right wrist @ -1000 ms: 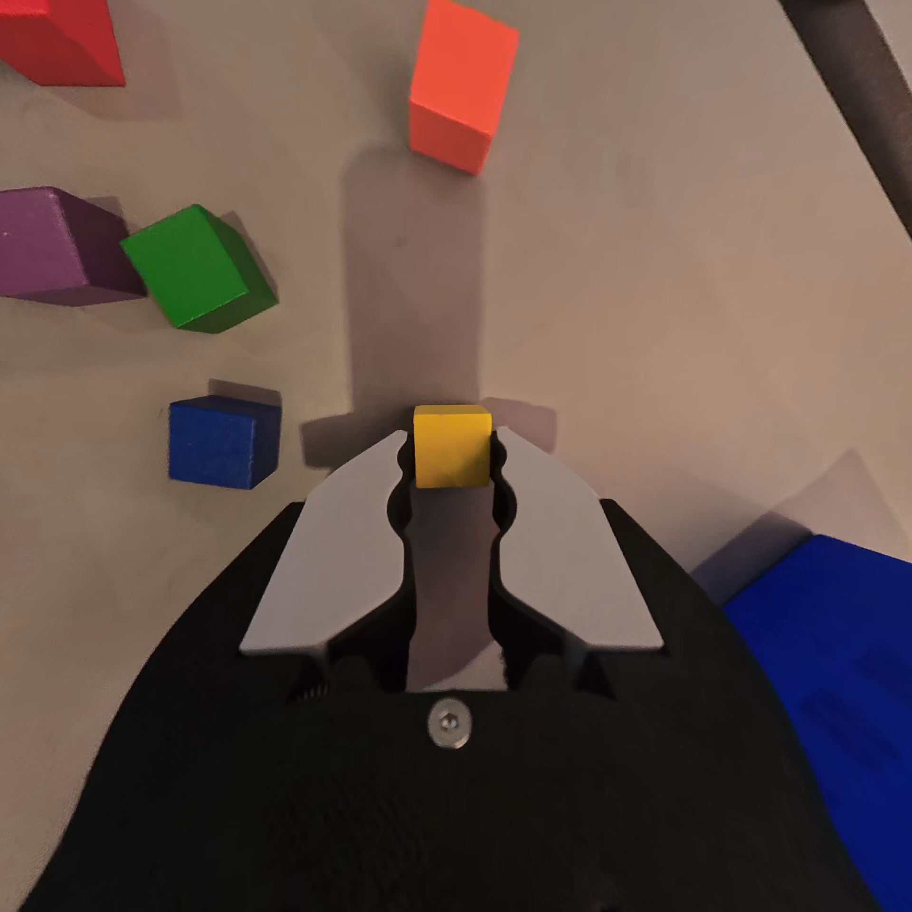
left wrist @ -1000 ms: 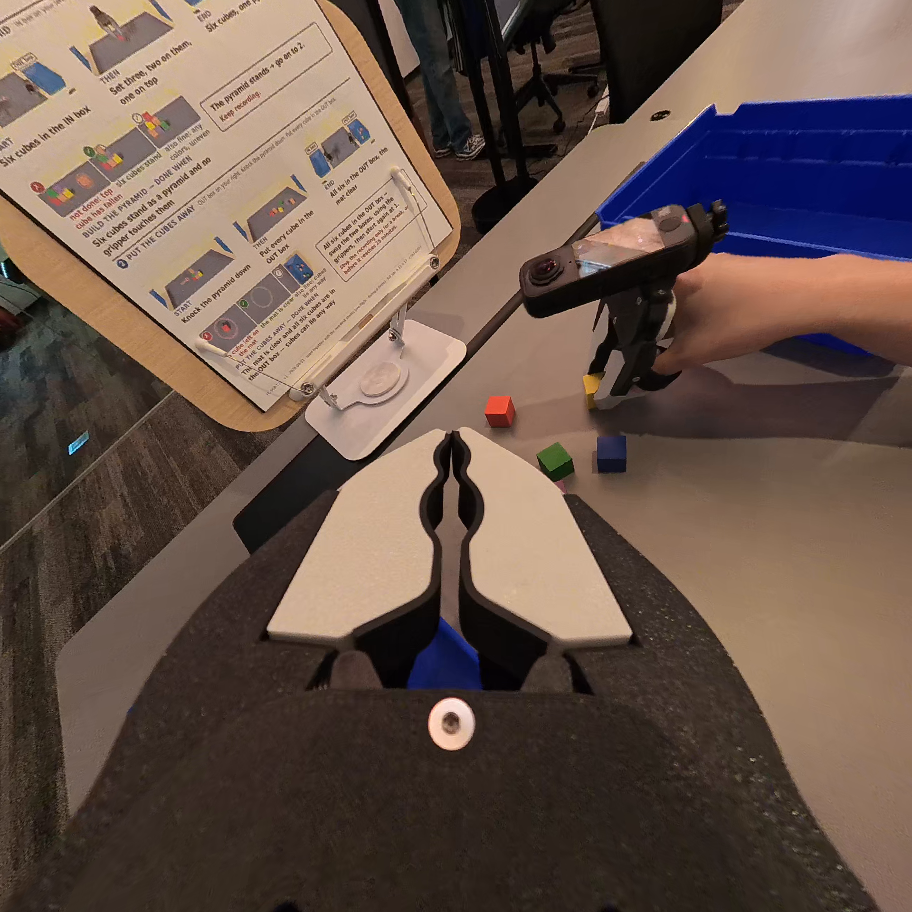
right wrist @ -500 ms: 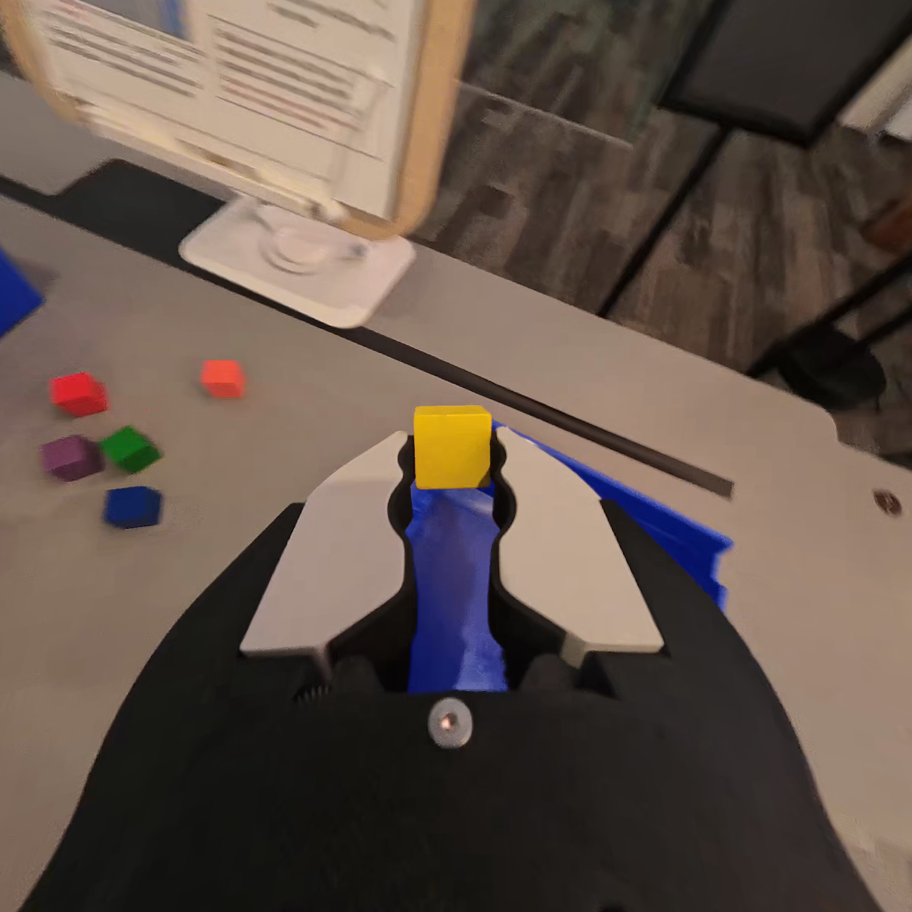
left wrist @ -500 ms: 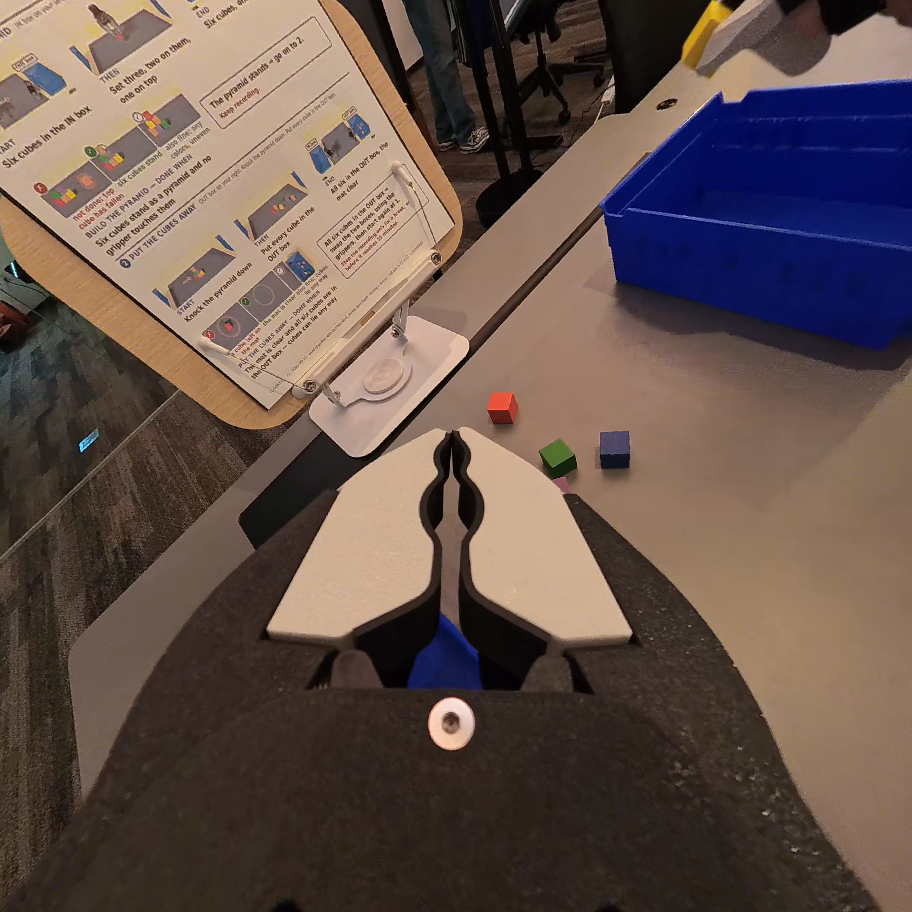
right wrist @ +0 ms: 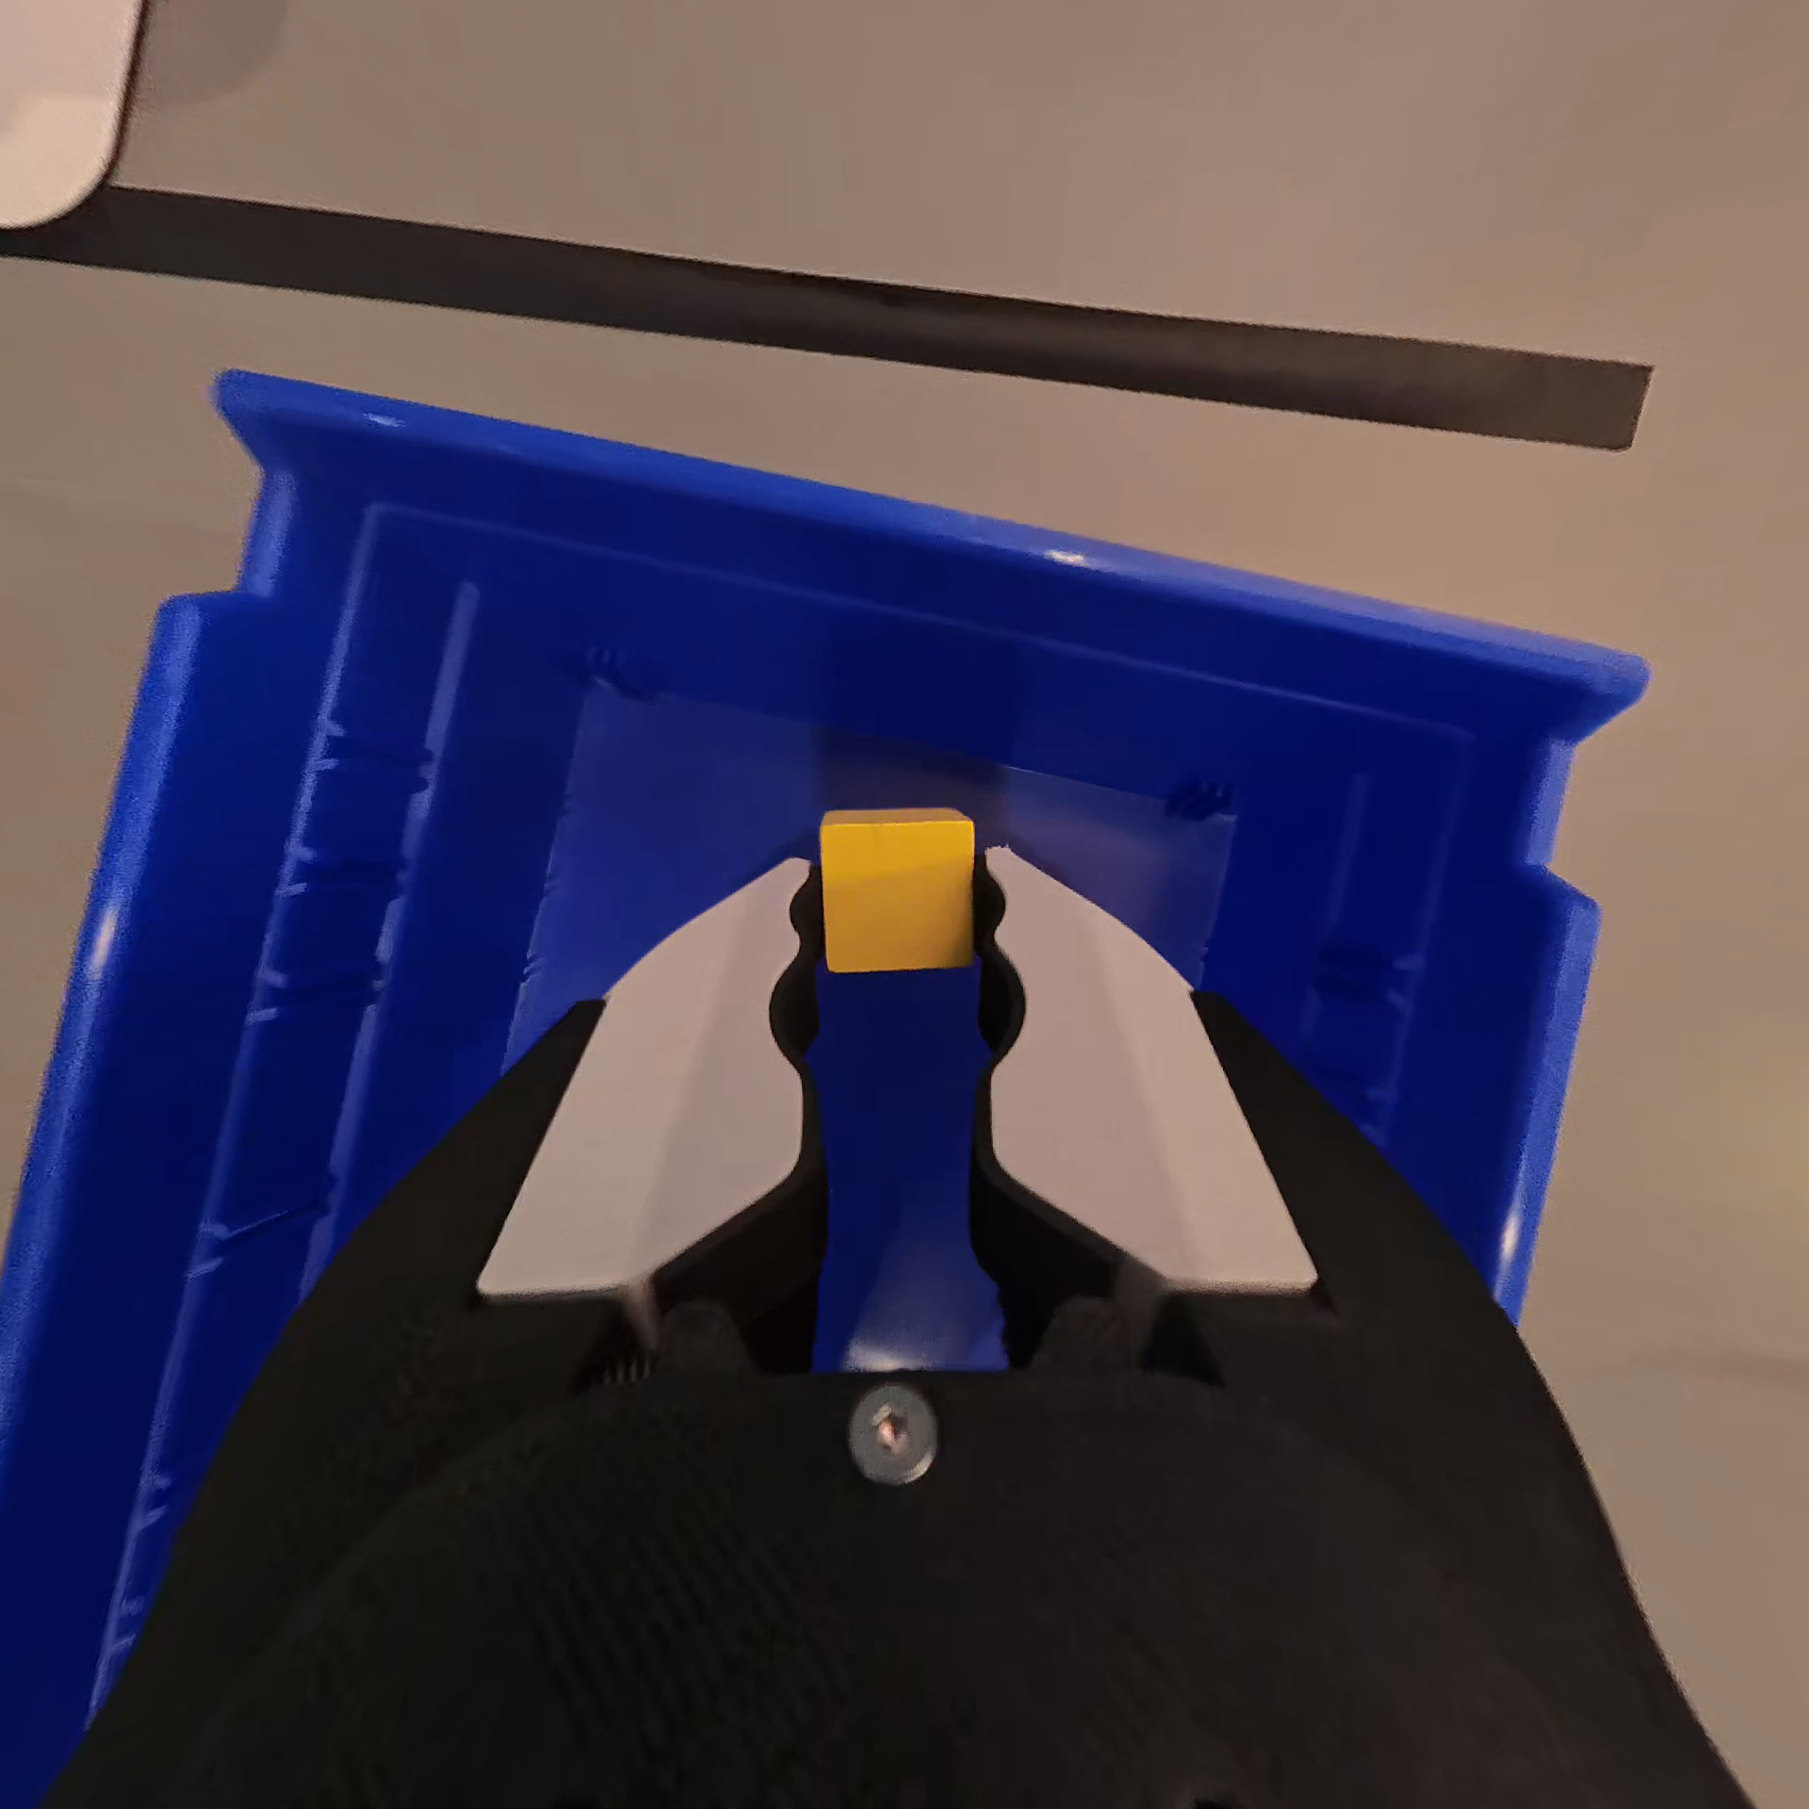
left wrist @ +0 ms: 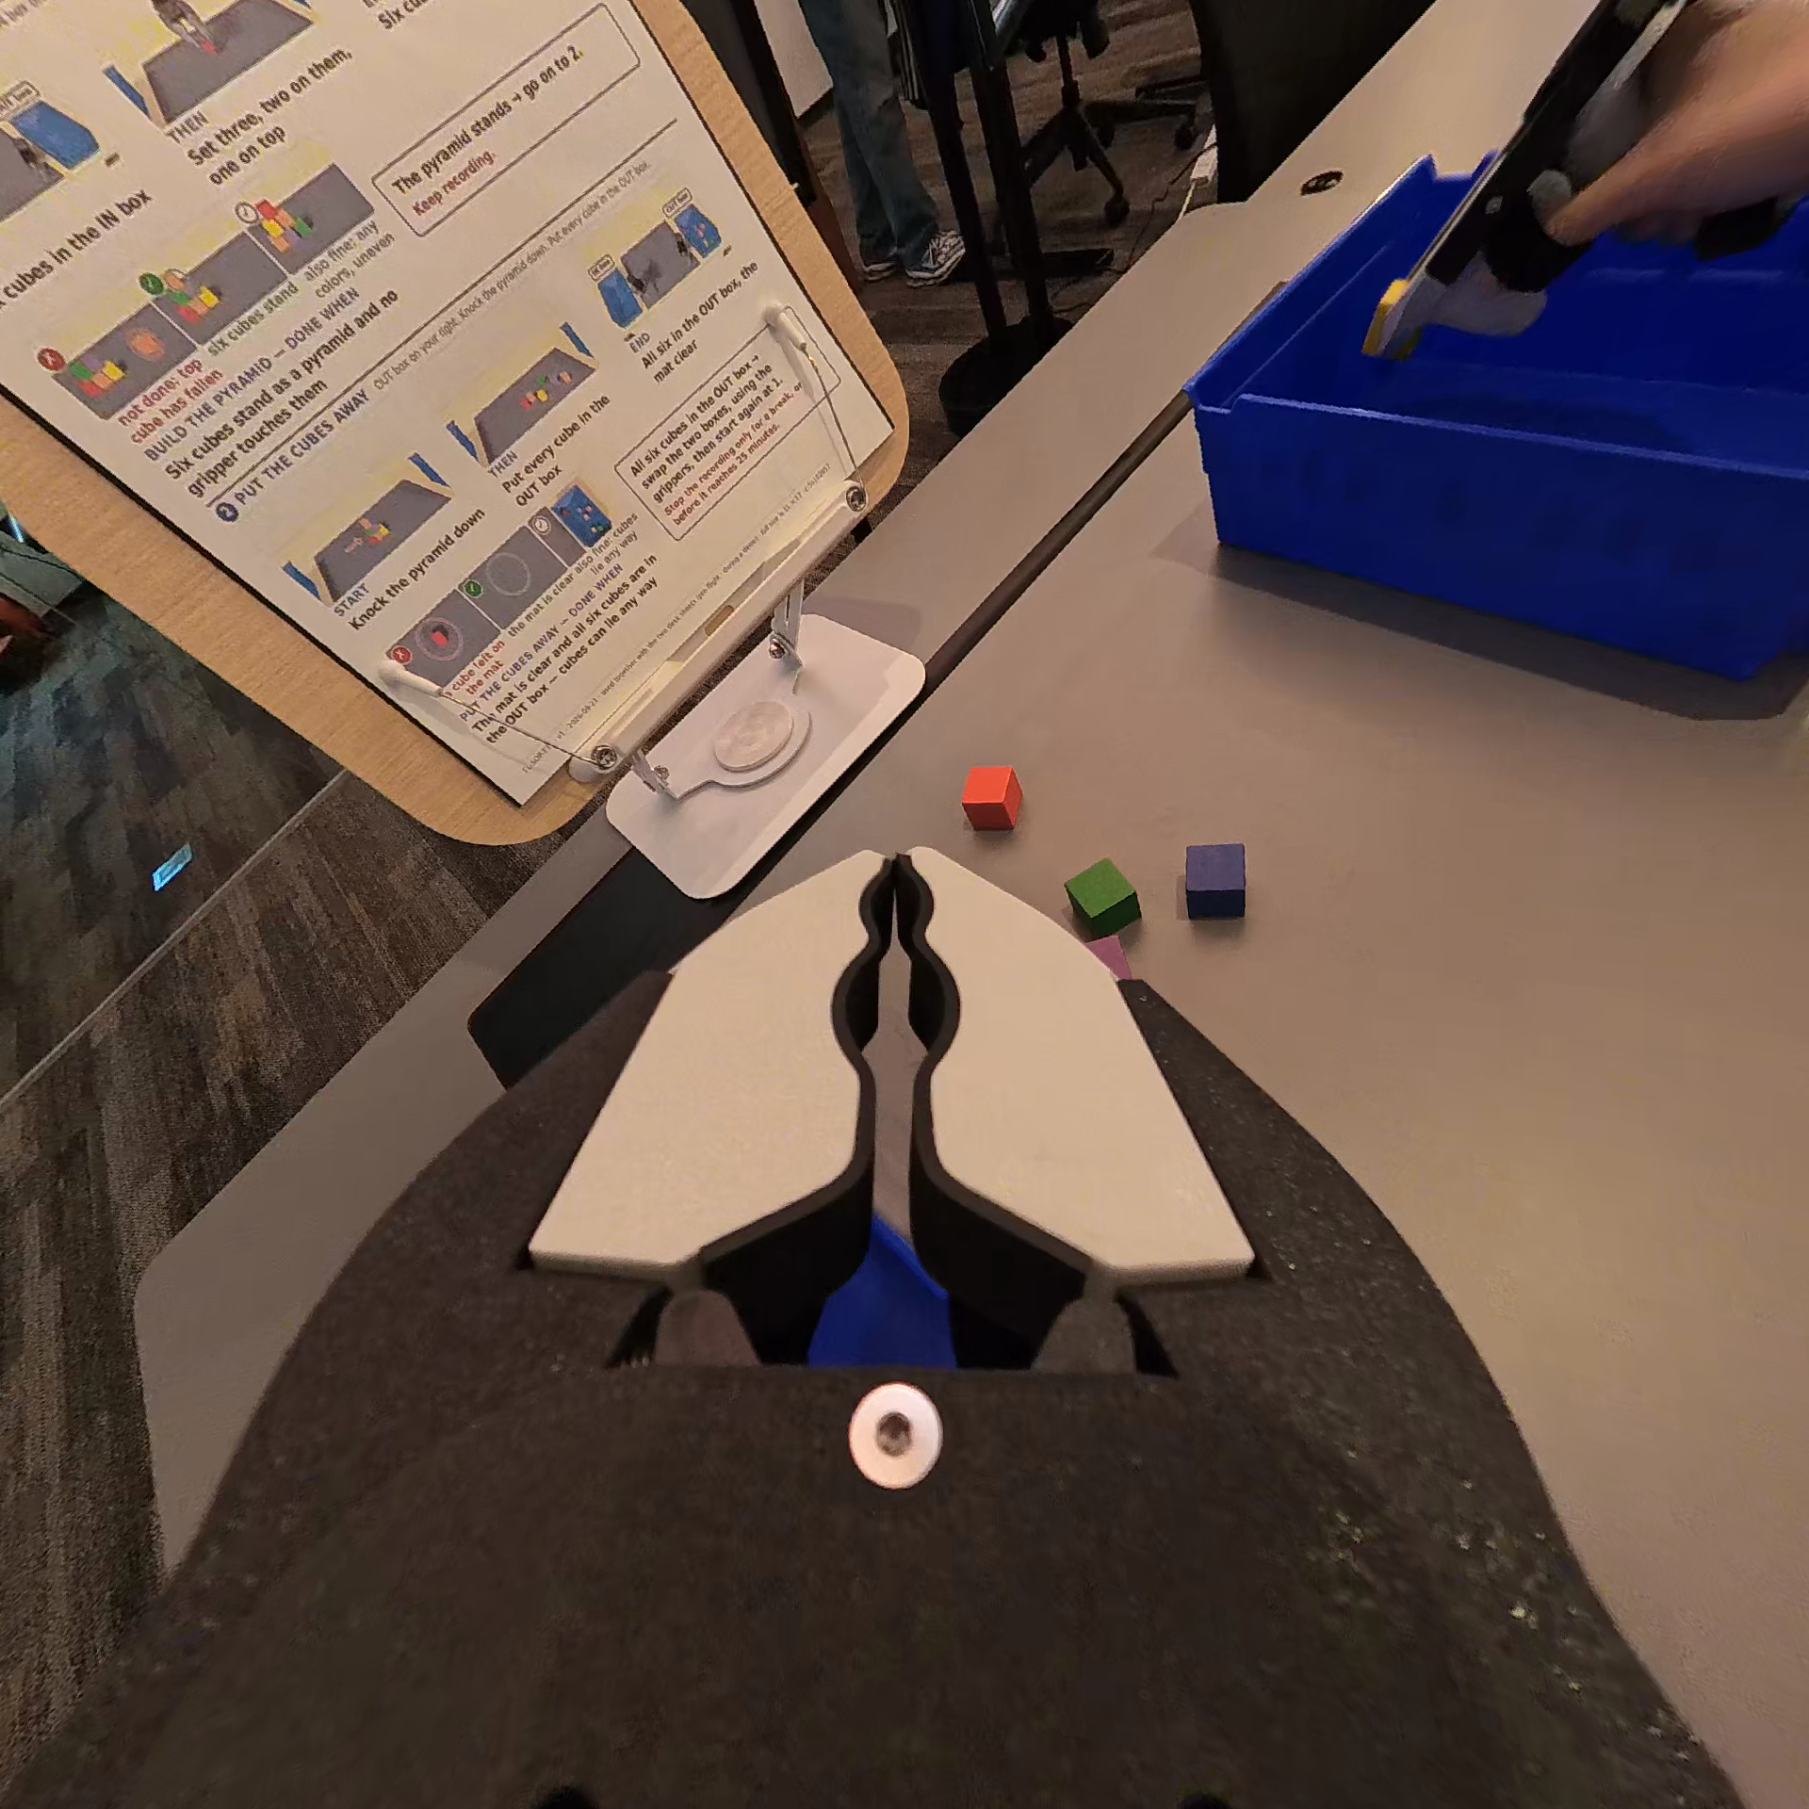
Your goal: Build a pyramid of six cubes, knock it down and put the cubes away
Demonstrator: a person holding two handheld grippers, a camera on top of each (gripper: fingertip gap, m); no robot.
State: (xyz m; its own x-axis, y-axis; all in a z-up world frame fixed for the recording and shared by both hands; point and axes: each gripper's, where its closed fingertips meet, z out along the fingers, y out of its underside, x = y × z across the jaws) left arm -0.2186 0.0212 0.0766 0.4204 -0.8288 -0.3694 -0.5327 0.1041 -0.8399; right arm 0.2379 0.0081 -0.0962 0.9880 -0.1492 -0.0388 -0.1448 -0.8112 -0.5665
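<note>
One yellow cube (right wrist: 898,893) sits pinched between the tips of the right claw (right wrist: 898,905), which hangs over the inside of the blue bin (right wrist: 1175,626) at the far right of the grey tabletop (left wrist: 1468,1077). Four loose cubes lie well apart from it just beyond the left claw (left wrist: 896,866), whose tips are pressed together on nothing: orange cube (left wrist: 992,798), green cube (left wrist: 1102,895), dark blue cube (left wrist: 1215,880) and a half-hidden purple cube (left wrist: 1111,954). At far left an instruction board (left wrist: 392,392) leans on a white stand (left wrist: 764,754), with dark patterned floor (left wrist: 147,881) and an office chair (left wrist: 1067,127) beyond.
</note>
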